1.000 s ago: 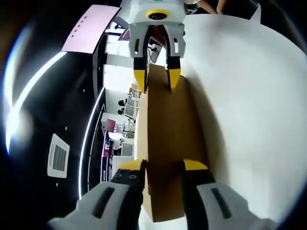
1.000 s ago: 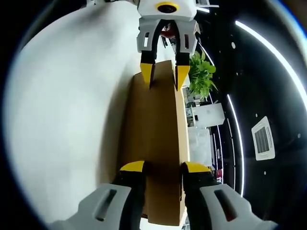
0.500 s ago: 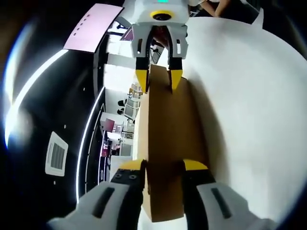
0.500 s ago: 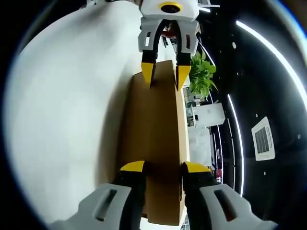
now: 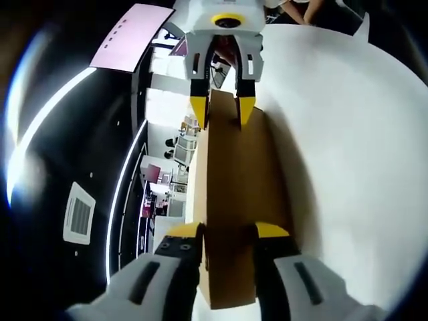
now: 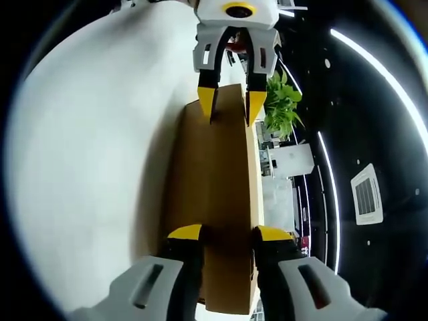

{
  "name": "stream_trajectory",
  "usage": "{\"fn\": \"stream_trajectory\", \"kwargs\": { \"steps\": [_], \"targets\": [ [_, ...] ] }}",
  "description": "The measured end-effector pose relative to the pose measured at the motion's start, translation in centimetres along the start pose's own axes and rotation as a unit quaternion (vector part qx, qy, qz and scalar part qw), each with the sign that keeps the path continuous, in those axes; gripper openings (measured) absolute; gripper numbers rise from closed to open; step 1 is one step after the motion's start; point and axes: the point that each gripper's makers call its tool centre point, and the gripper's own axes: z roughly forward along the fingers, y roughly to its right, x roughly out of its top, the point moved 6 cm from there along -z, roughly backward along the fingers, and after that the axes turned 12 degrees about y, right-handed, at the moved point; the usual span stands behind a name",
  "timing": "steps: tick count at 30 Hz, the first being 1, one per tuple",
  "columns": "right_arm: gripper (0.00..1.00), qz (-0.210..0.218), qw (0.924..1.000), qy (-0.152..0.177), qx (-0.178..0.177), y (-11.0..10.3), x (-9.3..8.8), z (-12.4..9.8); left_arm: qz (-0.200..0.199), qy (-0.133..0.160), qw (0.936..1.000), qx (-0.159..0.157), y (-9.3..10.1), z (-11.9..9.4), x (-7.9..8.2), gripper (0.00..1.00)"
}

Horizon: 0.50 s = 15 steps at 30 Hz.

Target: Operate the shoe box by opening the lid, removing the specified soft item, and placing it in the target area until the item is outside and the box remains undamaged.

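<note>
Fingers of both grippers (image 5: 227,231) (image 6: 227,233) clamp opposite edges of the cardboard lid (image 5: 234,194).

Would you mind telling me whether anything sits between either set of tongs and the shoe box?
Nothing visible does: the left tongs straddle one end of the brown shoe box and the right tongs straddle the opposite end, above the white table.
</note>
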Motion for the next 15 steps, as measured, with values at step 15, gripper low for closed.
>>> {"fn": "stream_trajectory", "kwargs": {
  "steps": [15],
  "targets": [
    [0.28, -0.003, 1.0000, -0.001, 0.002, 0.37, 0.14, -0.07, -0.008, 0.002, 1.0000, -0.002, -0.43, -0.17, 0.01, 0.29]
  ]
}}
